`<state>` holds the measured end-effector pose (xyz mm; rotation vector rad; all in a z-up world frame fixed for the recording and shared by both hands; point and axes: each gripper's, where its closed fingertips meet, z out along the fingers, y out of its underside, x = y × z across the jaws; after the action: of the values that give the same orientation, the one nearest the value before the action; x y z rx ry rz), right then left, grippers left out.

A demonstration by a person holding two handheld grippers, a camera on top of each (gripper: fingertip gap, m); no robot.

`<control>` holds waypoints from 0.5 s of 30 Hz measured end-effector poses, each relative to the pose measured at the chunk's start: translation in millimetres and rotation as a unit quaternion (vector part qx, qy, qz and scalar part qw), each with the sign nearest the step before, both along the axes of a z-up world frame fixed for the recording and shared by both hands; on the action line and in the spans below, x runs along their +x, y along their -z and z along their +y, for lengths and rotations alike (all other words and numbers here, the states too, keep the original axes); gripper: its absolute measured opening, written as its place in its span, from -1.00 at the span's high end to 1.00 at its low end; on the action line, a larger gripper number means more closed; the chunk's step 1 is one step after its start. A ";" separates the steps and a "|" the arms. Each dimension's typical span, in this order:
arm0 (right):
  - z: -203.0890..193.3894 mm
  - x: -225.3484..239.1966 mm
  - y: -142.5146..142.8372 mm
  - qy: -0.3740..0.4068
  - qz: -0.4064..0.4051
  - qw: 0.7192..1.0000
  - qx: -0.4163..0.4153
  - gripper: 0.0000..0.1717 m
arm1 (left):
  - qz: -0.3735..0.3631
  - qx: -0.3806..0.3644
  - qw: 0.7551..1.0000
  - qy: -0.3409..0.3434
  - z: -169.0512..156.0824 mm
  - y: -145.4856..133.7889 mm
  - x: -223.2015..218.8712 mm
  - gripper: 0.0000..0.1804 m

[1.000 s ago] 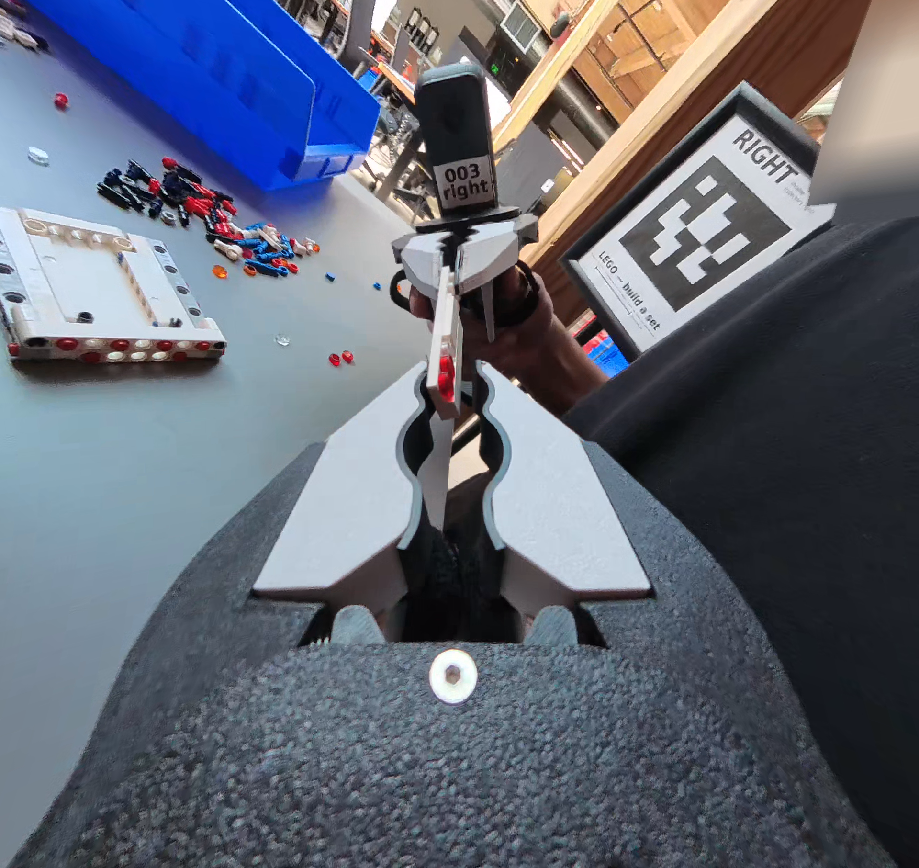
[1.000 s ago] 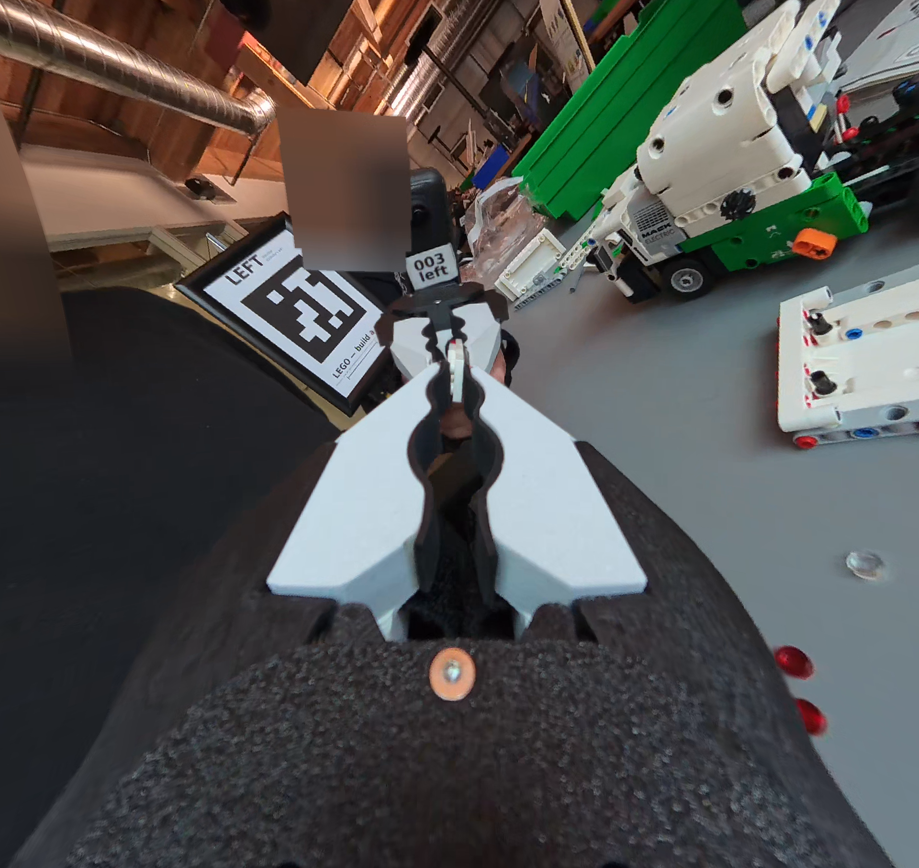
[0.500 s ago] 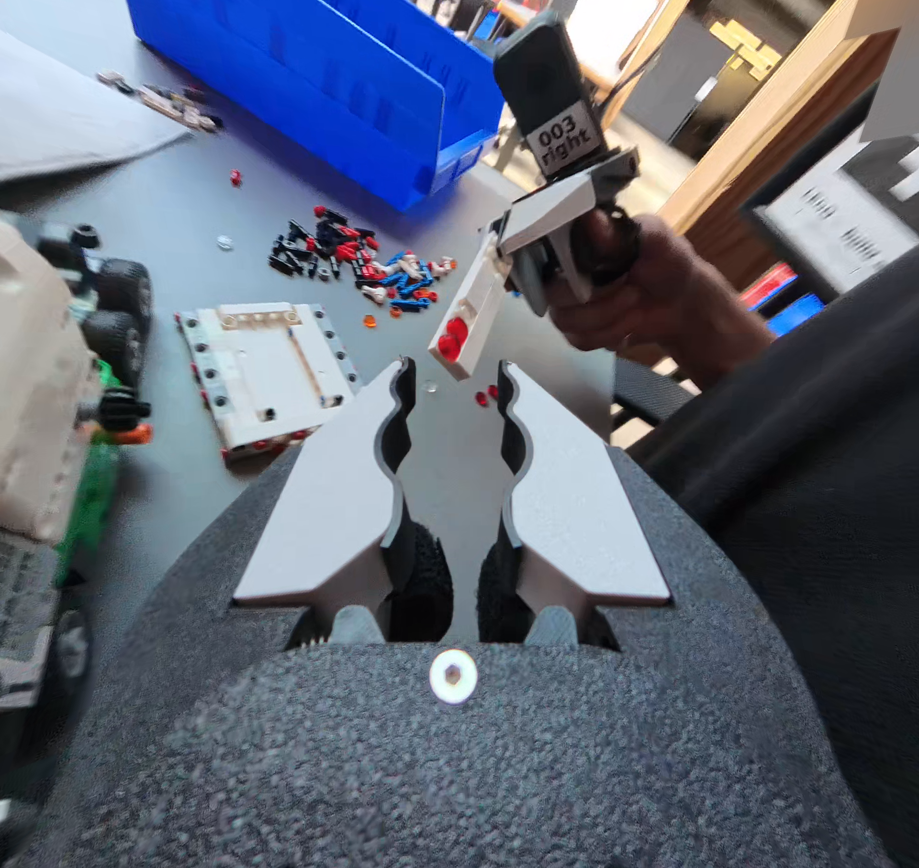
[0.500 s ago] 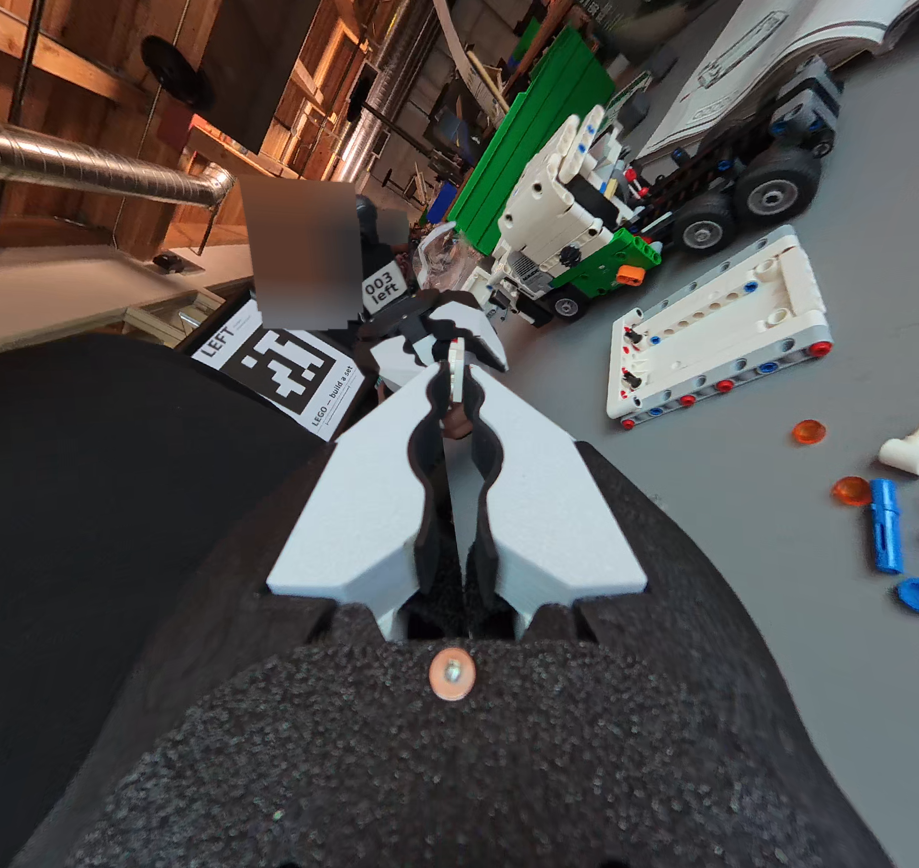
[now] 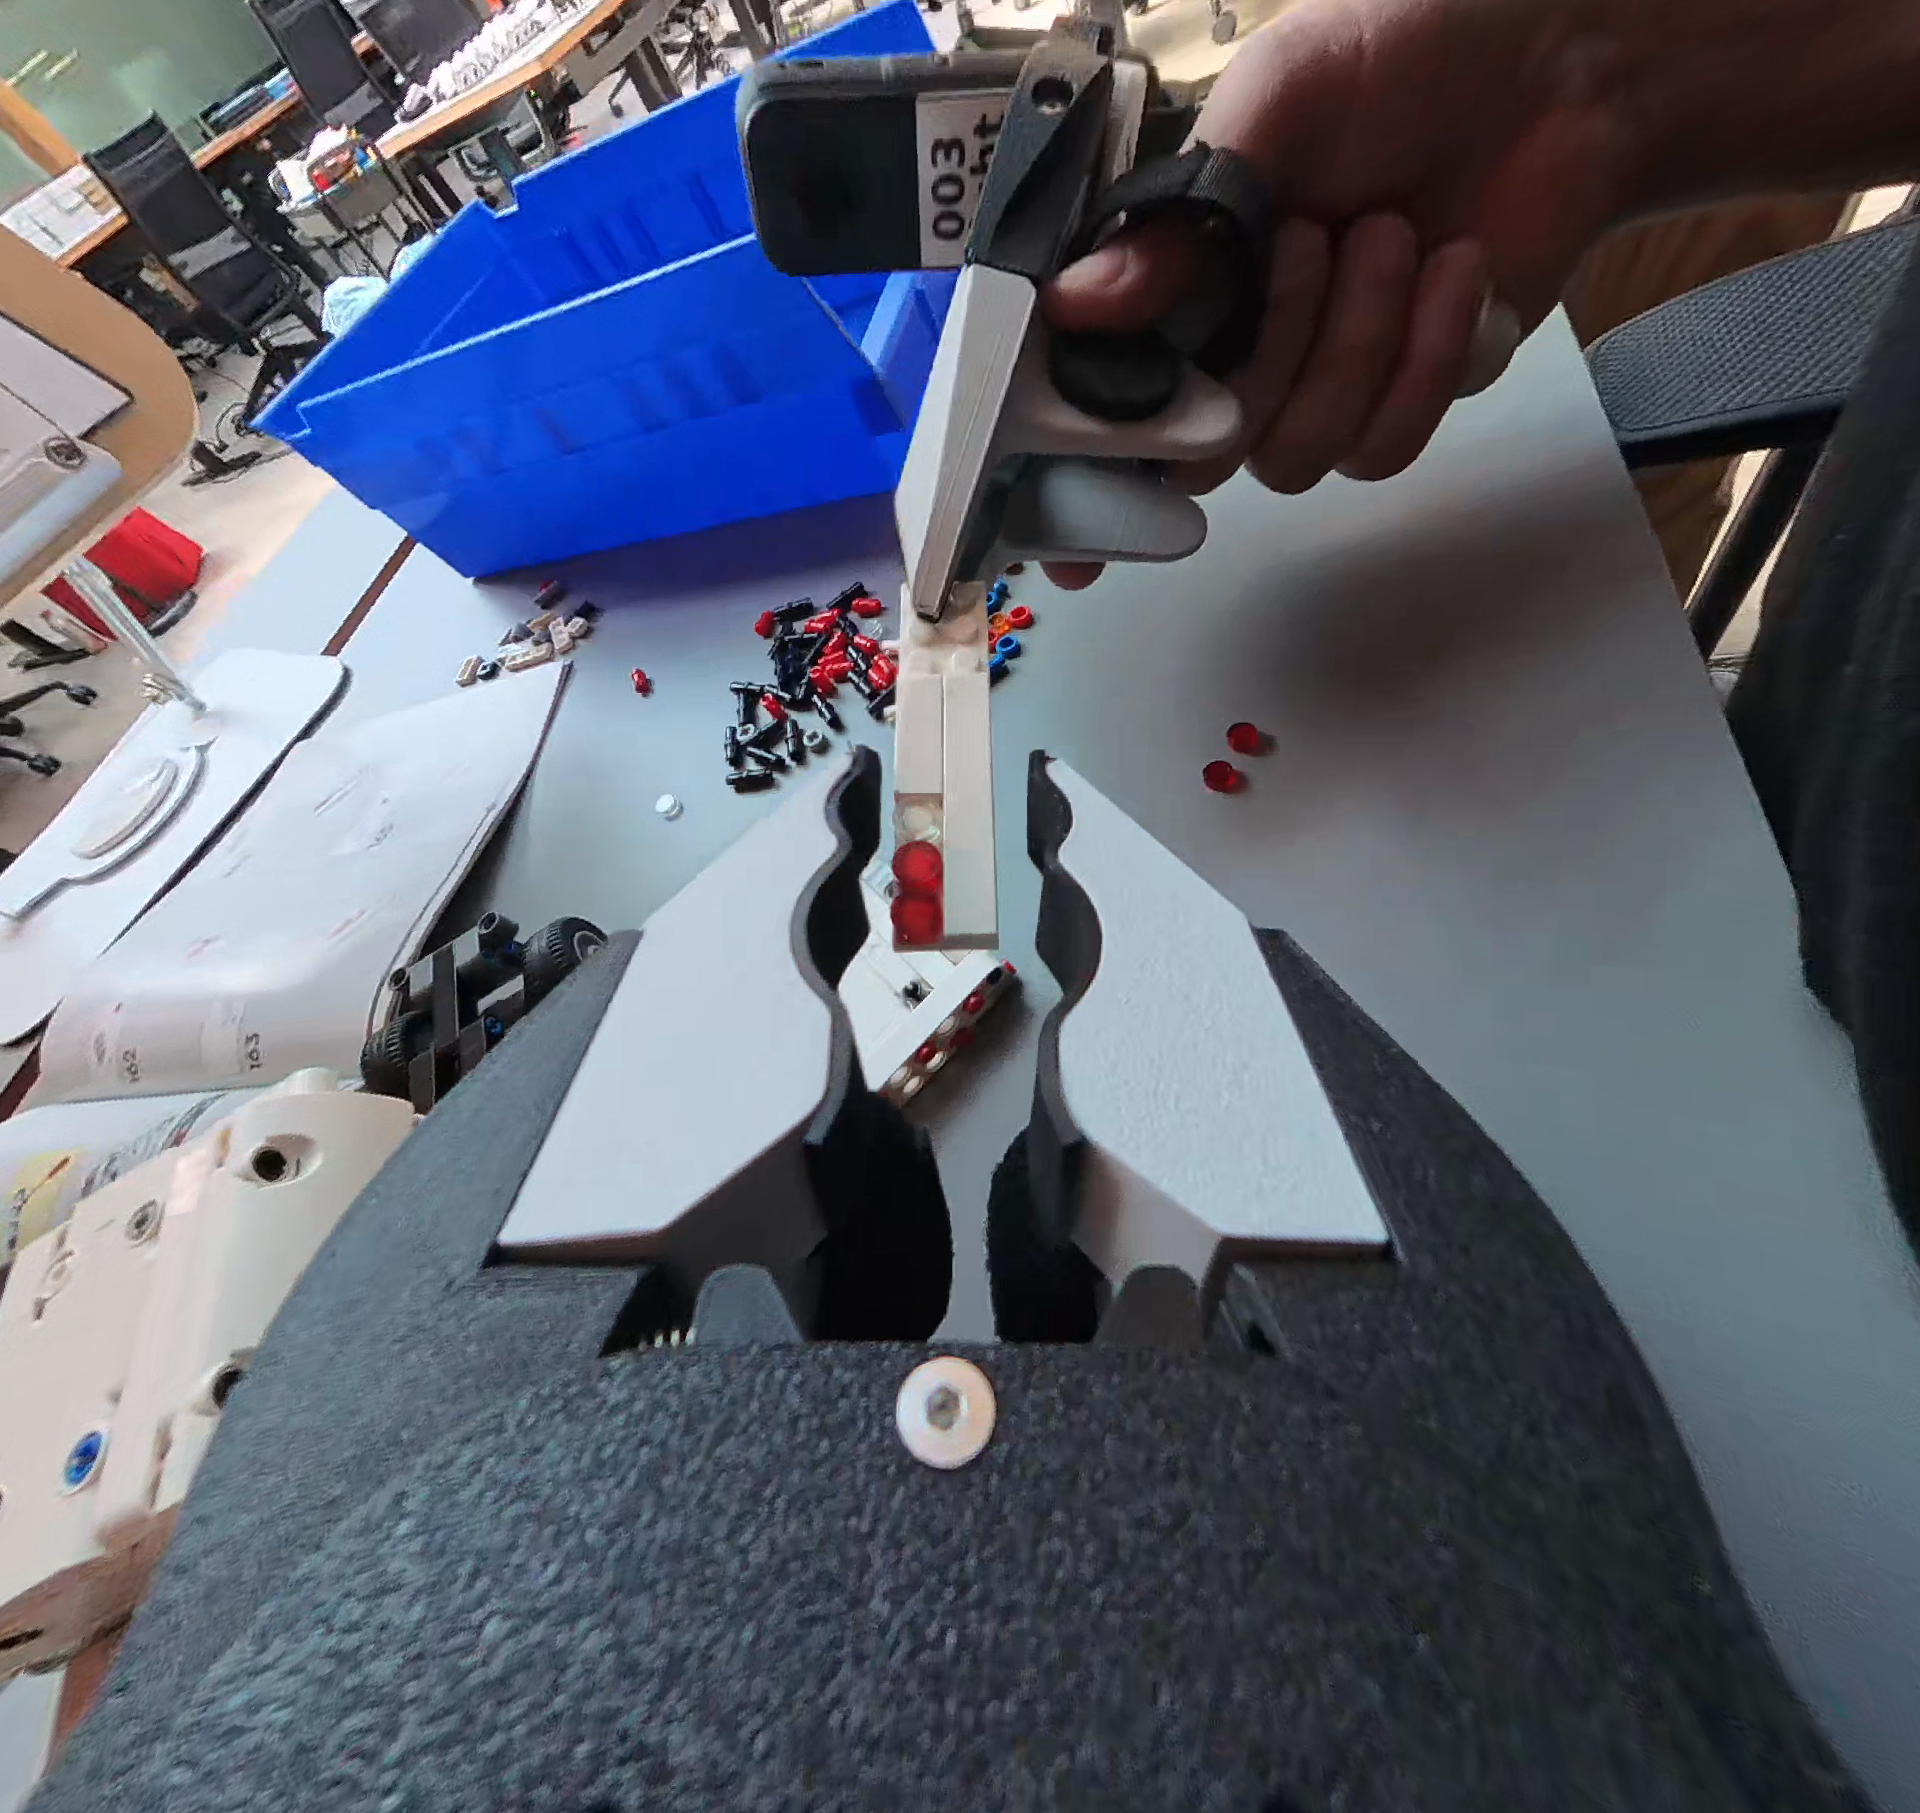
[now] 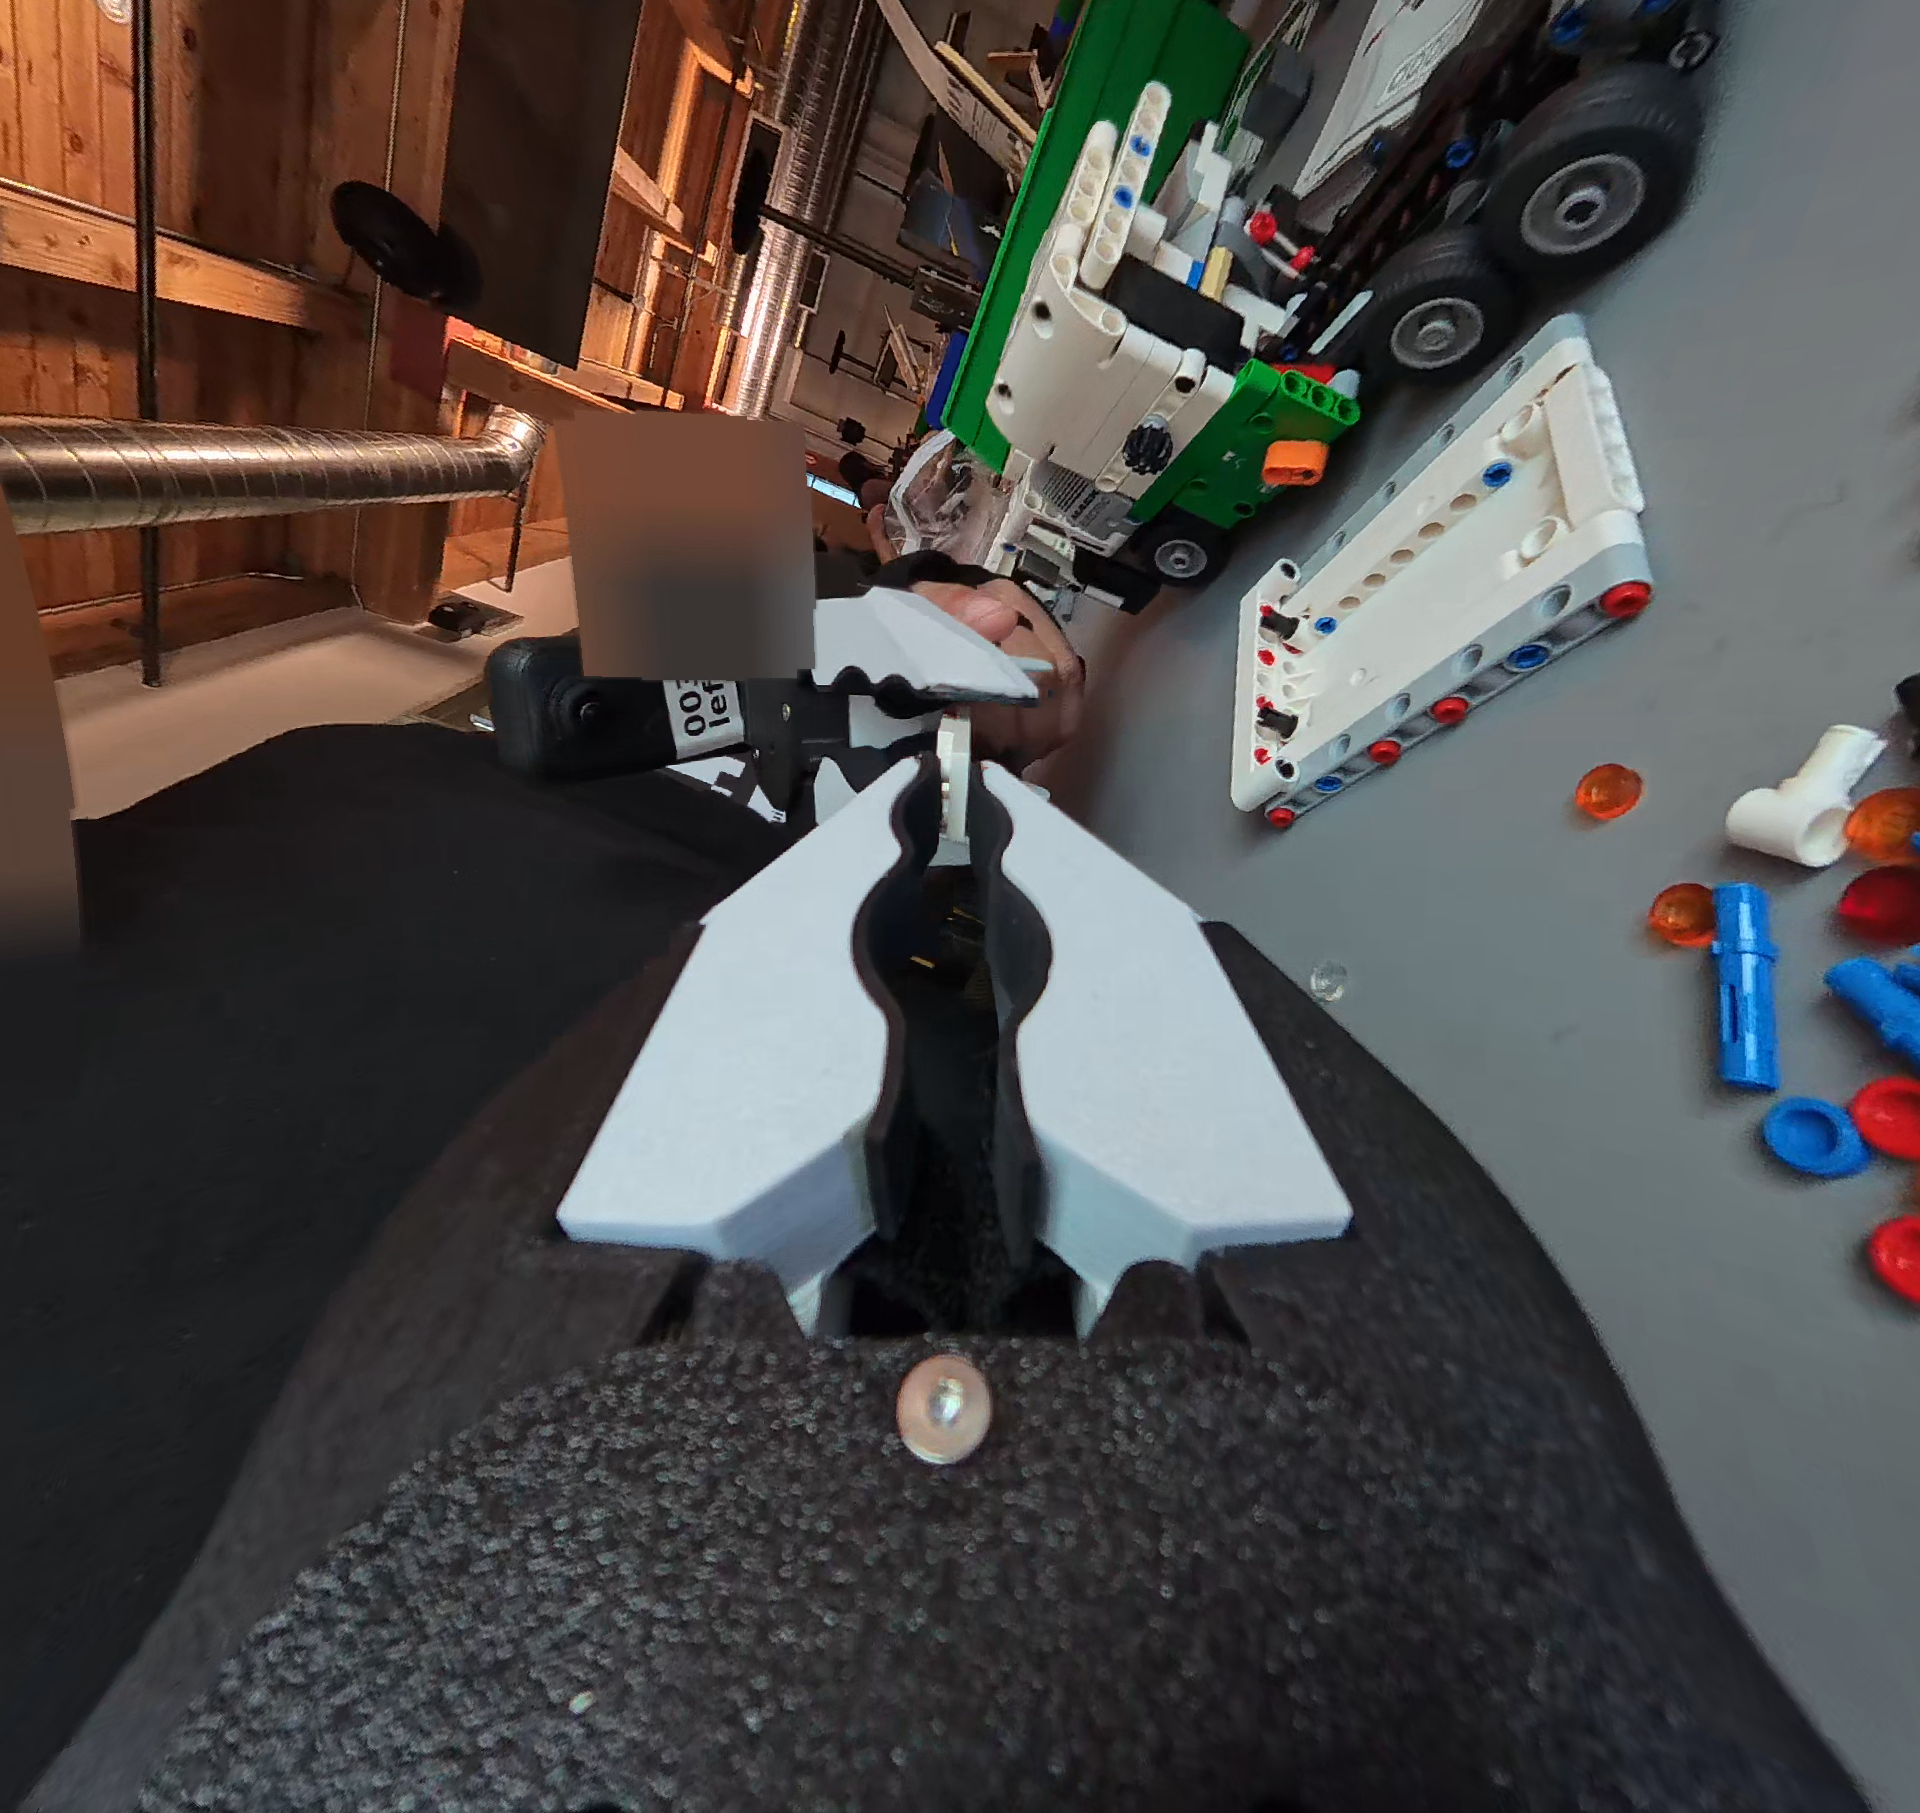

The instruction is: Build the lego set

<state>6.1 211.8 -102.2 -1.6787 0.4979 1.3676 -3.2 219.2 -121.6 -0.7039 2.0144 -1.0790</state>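
Left tongs (image 5: 940,807) apart around white strip; right tongs (image 6: 951,787) clamped on its far end.

Since a second ago the left tongs have let go and widened; the right alone now carries the white plate strip (image 5: 961,776). Its long axis runs from the right tongs toward the left, red-studded end (image 5: 916,890) between the left pads, untouched, above the grey tabletop (image 5: 1403,828).
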 end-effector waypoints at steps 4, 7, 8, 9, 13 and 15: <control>-2.7 -10.4 -9.8 -0.025 0.037 0.999 0.018 0.96 | -0.029 -0.039 0.999 0.022 -8.7 -17.4 -5.5 0.82; -3.9 -15.8 -12.9 -0.032 0.050 0.998 0.024 0.96 | -0.036 -0.072 0.996 0.035 -11.4 -22.1 -11.4 0.82; -3.9 -17.9 -12.0 -0.034 0.050 0.998 0.023 0.96 | -0.037 -0.078 0.995 0.040 -11.4 -22.6 -13.4 0.82; -4.0 -20.0 -11.9 -0.036 0.043 0.998 0.026 0.96 | -0.036 -0.086 0.995 0.045 -11.6 -23.1 -15.6 0.82; -15.0 -9.1 -7.0 -0.012 -0.093 0.995 0.032 0.82 | -0.005 -0.106 0.993 0.041 -6.0 -17.1 -24.2 0.82; -20.8 12.2 24.4 0.028 -0.289 0.956 -0.036 0.80 | 0.019 -0.086 0.996 0.019 0.2 -3.5 -27.2 0.82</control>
<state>18.3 191.0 -126.6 -1.9987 0.2510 0.7631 -30.5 219.4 -118.0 -0.7828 1.9903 -1.2820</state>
